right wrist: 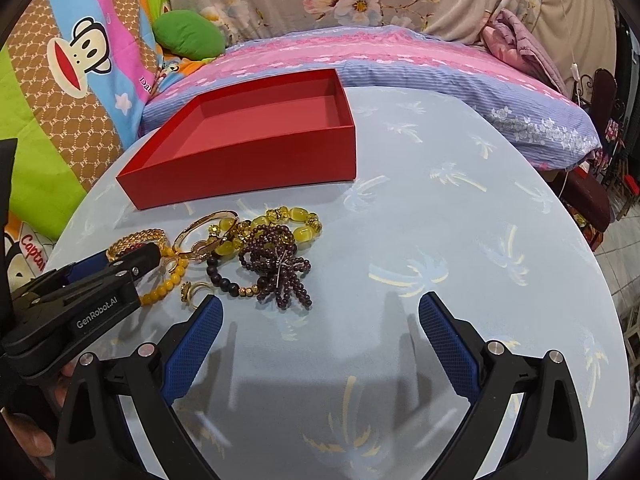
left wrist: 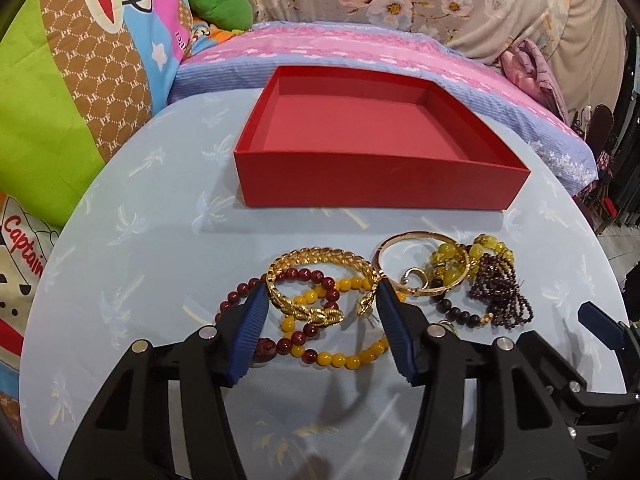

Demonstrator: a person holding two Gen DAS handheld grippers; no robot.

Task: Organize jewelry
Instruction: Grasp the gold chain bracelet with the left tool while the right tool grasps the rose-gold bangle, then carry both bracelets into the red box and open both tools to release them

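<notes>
An empty red box (left wrist: 376, 176) stands at the table's far side; it also shows in the right wrist view (right wrist: 248, 160). A pile of jewelry lies in front of it. My left gripper (left wrist: 322, 294) is open, its fingers on either side of a gold leaf-pattern bangle (left wrist: 316, 270) that lies over red beads (left wrist: 316, 276) and yellow beads (left wrist: 344, 360). To the right lie a plain gold bangle (left wrist: 420, 240), yellow glass beads (left wrist: 484, 250) and dark purple beads (left wrist: 504, 296). My right gripper (right wrist: 320, 310) is open and empty, right of the dark purple beads (right wrist: 276, 268).
The round table has a light blue cloth (right wrist: 440, 240) with palm prints. A small gold ring (right wrist: 192, 292) lies by my right gripper's left finger. A bed with pink and purple bedding (left wrist: 360, 48) and colourful pillows (left wrist: 80, 80) stands behind the table.
</notes>
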